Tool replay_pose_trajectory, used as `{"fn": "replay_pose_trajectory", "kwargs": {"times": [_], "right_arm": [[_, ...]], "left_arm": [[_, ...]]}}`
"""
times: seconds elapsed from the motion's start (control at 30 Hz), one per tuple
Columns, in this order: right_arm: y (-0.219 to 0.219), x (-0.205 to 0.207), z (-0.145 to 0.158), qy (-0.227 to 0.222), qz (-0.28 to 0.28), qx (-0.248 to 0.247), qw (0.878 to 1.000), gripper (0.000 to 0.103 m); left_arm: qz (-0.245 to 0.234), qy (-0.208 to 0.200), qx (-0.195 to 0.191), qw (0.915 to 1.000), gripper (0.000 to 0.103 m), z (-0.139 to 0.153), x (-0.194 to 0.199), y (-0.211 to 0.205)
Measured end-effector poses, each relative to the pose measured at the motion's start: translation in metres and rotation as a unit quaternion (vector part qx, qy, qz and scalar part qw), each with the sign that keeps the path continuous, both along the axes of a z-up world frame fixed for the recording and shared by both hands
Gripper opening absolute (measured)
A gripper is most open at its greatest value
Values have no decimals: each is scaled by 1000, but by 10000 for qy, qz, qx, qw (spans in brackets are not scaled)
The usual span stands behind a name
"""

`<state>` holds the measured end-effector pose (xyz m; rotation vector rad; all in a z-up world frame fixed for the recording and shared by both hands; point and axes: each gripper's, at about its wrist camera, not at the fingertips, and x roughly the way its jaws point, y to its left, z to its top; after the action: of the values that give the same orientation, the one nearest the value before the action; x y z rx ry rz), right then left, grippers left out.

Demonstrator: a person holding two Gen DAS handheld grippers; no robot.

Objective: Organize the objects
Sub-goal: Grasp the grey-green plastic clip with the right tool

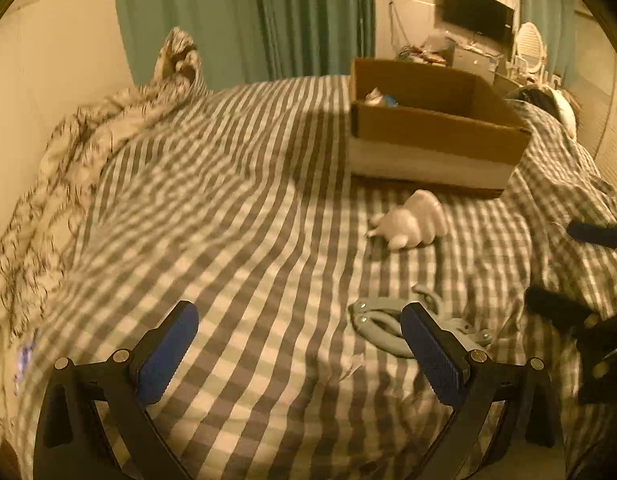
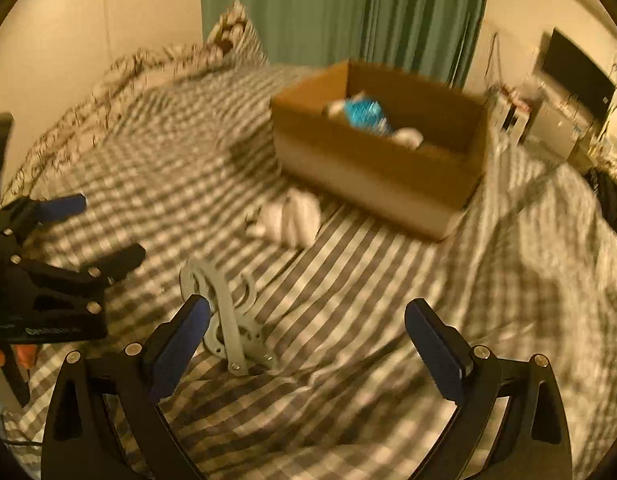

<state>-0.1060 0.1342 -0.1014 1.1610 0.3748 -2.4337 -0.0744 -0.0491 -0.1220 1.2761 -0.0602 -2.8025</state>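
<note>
A cardboard box (image 1: 436,132) stands on the checked bed; in the right wrist view the box (image 2: 380,168) holds a blue item (image 2: 364,114) and white things. A white shell-like object (image 1: 412,222) lies in front of the box, also in the right wrist view (image 2: 288,218). A grey folding hanger (image 1: 382,326) lies nearer, just behind my left gripper's right finger; it also shows by my right gripper's left finger (image 2: 228,320). My left gripper (image 1: 300,354) is open and empty. My right gripper (image 2: 308,354) is open and empty above the bed.
A rumpled patterned quilt (image 1: 88,148) lies along the bed's left side by the wall. Green curtains (image 1: 248,16) hang behind. A TV (image 1: 476,10) and cluttered desk stand far right. Dark items (image 2: 608,200) lie at the bed's right edge.
</note>
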Motion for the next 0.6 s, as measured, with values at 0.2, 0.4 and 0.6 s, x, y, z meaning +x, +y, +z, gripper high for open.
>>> {"fn": "replay_pose_trajectory", "kwargs": {"times": [0.2,0.4,0.6], "right_arm": [[-25,-8,-37,-452,350,212,9981,97],[-45,-19,-68,-977,529,324,9933,84],[-54,-24,-80,-1118,615,392,9911,75]], "left_arm": [[160,14,-22,9999,103,-4,-3,-3],[224,-99,-162,9996,103,-11,-9,-3],[238,-97,-160,9995,103,-12,-9,-3]]}}
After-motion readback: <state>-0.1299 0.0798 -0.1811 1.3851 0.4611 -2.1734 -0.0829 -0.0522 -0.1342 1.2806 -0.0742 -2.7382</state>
